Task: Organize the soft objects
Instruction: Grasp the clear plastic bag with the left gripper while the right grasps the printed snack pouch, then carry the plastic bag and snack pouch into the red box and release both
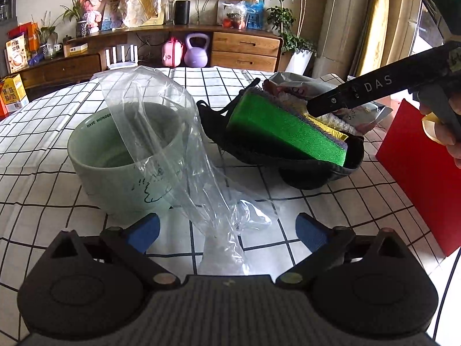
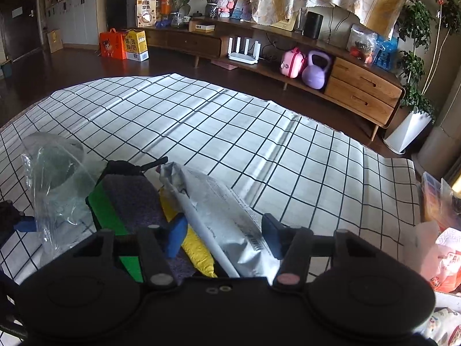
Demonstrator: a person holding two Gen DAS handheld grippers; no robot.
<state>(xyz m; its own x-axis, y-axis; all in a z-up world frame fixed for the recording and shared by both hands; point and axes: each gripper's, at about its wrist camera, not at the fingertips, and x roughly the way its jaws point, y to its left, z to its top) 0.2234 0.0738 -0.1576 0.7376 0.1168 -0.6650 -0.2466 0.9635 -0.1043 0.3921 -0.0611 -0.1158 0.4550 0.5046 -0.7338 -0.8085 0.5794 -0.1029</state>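
**Soft items gathered in the dark pouch; plastic bag waits by the bowl**

The left gripper (image 1: 227, 236) hangs with its 2 blue pads spread wide, holding nothing. The clear plastic bag (image 1: 173, 150) is draped over the pale green bowl (image 1: 115, 158) at 11 o'clock, its tail trailing down between the pads without touching either.

At 2 o'clock in the left view lies the dark fabric pouch (image 1: 311, 170) on the checked tablecloth (image 1: 43, 132), holding the green sponge (image 1: 288, 132), a yellow cloth (image 1: 337, 132) and a silver packet (image 1: 371, 112). The right gripper (image 2: 223, 236) hovers over that pile, jaws apart, straddling the silver packet (image 2: 224, 216) but not clamped on it.

The step in hand looks like settling items into the pouch. Next, likely, the left pads must close on the bag's tail; the film is slippery and may drag the bowl.
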